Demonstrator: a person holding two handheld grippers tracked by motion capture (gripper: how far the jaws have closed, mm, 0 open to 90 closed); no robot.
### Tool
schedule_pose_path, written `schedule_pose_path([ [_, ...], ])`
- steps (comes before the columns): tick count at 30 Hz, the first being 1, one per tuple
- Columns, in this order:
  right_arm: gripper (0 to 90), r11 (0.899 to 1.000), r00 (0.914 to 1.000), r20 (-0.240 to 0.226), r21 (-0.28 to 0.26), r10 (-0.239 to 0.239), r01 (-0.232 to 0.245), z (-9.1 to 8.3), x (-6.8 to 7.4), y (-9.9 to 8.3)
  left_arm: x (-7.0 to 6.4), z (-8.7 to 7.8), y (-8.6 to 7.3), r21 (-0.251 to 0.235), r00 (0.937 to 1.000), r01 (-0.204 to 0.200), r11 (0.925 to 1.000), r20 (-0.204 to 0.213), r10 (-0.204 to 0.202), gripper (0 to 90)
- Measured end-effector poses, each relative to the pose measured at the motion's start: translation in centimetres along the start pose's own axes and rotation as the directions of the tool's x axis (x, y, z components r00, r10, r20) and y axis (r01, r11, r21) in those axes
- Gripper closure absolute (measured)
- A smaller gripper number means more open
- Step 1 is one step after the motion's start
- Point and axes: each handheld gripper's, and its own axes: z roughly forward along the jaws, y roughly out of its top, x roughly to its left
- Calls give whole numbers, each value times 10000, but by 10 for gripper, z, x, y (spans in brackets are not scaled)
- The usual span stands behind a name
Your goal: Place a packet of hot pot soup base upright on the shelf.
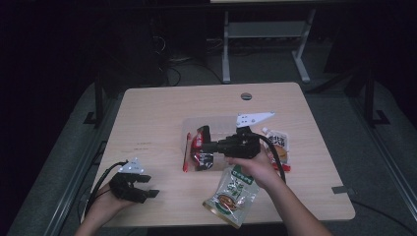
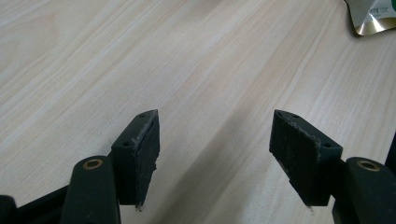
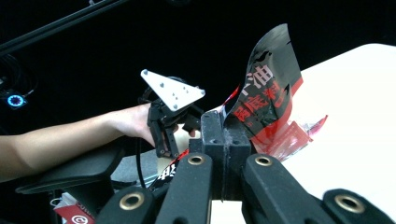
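My right gripper [image 1: 207,147] [image 3: 225,136] is shut on the edge of a red-and-black snack packet [image 1: 200,142] [image 3: 267,79], held over a shallow clear tray [image 1: 219,122] at the table's middle. In the right gripper view the packet stands up from the closed jaws. A thin red packet [image 1: 187,153] lies at the tray's left edge. My left gripper [image 1: 150,186] [image 2: 215,154] rests near the front left of the table, open, with only bare wood between its pads. The right gripper view also has the left gripper [image 3: 170,114] farther off.
A green pouch [image 1: 232,193] [image 2: 373,16] lies near the front edge, under the right forearm. A white-and-orange pouch [image 1: 279,143] sits right of the tray. A round cable hole [image 1: 246,96] is at the back of the wooden table [image 1: 147,123].
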Motion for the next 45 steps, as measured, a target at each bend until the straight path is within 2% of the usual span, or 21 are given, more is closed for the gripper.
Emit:
schedule_pose_path([
  [3,900,10000,10000,74,-47,0,0,0,-2,2,0,2,0,-192,10000,18,9998,50,-17,331],
  [4,900,10000,9999,118,-44,-44,45,1,-3,3,0,2,0,-136,9999,-96,9999,51,97,326],
  [13,900,10000,9994,327,-54,-76,78,2,-12,12,-2,5,1,-232,9999,-68,9997,109,70,320],
  [20,900,9999,9990,438,-113,-7,12,4,-22,14,-1,5,0,-125,9998,-164,9998,90,165,318],
  [22,900,9999,9990,448,-150,88,-81,4,-25,15,-2,6,0,-187,9999,-86,9998,109,88,316],
  [24,900,9998,9986,518,-155,109,-101,5,-28,16,-2,5,0,-155,9998,-161,9997,108,163,316],
  [25,900,9998,9984,546,-126,164,-157,5,-29,17,-1,5,0,-76,9994,-333,9994,77,333,314],
  [35,900,9993,9954,879,-6,380,-381,10,-47,22,-3,6,0,-153,9998,-175,9997,128,177,311],
  [38,900,9990,9945,950,0,445,-447,12,-52,22,-2,5,1,-98,9996,-269,9996,100,270,311],
  [45,900,9978,9919,1087,50,652,-662,14,-60,21,-3,6,1,-151,9998,-153,9998,125,155,311],
])
